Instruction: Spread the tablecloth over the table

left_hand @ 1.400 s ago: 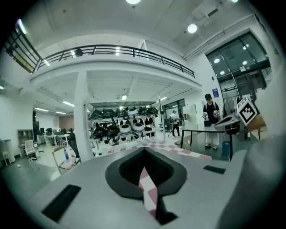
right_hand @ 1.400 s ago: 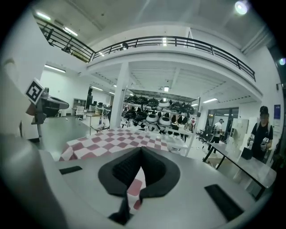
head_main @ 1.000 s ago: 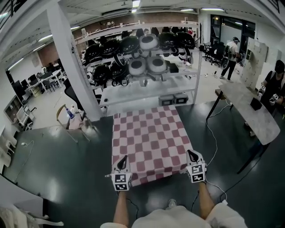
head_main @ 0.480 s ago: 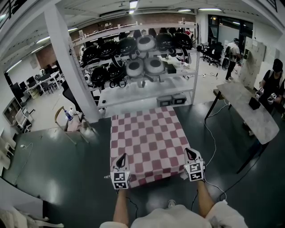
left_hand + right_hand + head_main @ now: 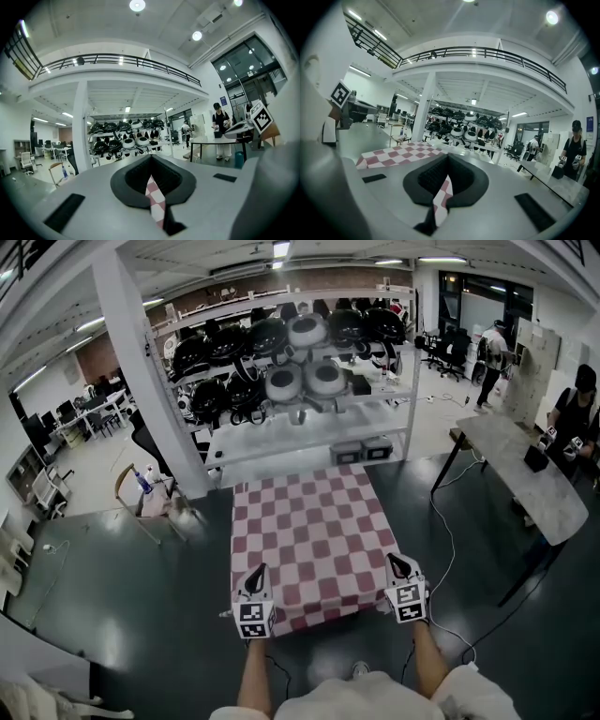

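Observation:
A red-and-white checked tablecloth (image 5: pixel 309 538) lies stretched flat over the table, from the shelving side back to me. My left gripper (image 5: pixel 256 574) is shut on its near left corner; a strip of tablecloth (image 5: pixel 154 202) shows pinched between the jaws in the left gripper view. My right gripper (image 5: pixel 397 563) is shut on the near right corner, with the tablecloth (image 5: pixel 441 197) caught in its jaws and the spread cloth visible to the left. The near edge hangs a little over the table's front. The table itself is hidden under the cloth.
A white rack (image 5: pixel 309 418) loaded with black and white helmets stands just beyond the table. A white pillar (image 5: pixel 141 381) rises at the left, with a chair (image 5: pixel 141 493) by it. A long grey table (image 5: pixel 525 474) and people stand at the right.
Both grippers shifted slightly with the cloth's near corners between the oldest frame and half a second ago; since then nothing has visibly moved.

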Available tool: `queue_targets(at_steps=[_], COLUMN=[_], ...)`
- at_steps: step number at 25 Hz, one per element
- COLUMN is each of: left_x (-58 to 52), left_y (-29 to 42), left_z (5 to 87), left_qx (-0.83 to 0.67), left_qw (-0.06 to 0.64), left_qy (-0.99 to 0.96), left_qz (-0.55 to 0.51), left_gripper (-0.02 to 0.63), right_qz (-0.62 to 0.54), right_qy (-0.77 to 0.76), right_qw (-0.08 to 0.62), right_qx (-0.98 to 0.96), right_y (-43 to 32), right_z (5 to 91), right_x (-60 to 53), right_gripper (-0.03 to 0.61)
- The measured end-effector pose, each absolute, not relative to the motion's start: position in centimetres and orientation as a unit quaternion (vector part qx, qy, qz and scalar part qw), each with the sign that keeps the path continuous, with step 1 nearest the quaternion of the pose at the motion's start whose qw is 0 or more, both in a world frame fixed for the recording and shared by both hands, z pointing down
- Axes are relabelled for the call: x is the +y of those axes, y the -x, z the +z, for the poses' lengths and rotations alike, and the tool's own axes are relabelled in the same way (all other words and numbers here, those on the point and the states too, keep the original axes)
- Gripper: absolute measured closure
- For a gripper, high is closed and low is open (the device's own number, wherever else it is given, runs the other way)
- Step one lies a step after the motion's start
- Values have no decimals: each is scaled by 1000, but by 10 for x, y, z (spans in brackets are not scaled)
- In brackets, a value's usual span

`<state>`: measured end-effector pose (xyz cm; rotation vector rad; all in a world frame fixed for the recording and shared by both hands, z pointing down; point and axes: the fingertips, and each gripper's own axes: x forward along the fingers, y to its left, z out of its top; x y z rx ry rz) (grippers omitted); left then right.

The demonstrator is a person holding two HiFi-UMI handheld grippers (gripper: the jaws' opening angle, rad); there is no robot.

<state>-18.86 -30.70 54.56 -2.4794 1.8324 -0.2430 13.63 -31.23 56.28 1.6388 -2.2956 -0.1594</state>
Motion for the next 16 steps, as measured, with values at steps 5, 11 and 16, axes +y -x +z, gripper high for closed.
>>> queue_targets(at_steps=[5, 11, 16], left_x=[-309, -309, -312], left_y=[185, 181, 181], left_z=[553, 552, 552], left_qx=[593, 593, 595], left_qw=[22, 20, 22], left_qy=[800, 800, 798], left_qz=[-88, -90, -89], left_gripper=[588, 588, 588], right_qz=[-60, -57, -55], right_qy=[-571, -571, -568], right_qw=[165, 167, 168], right_qx=[-802, -802, -803], right_y=[-138, -140, -141], right_z=[568, 569, 574], right_x=[-314, -314, -317], right_gripper=[565, 565, 565])
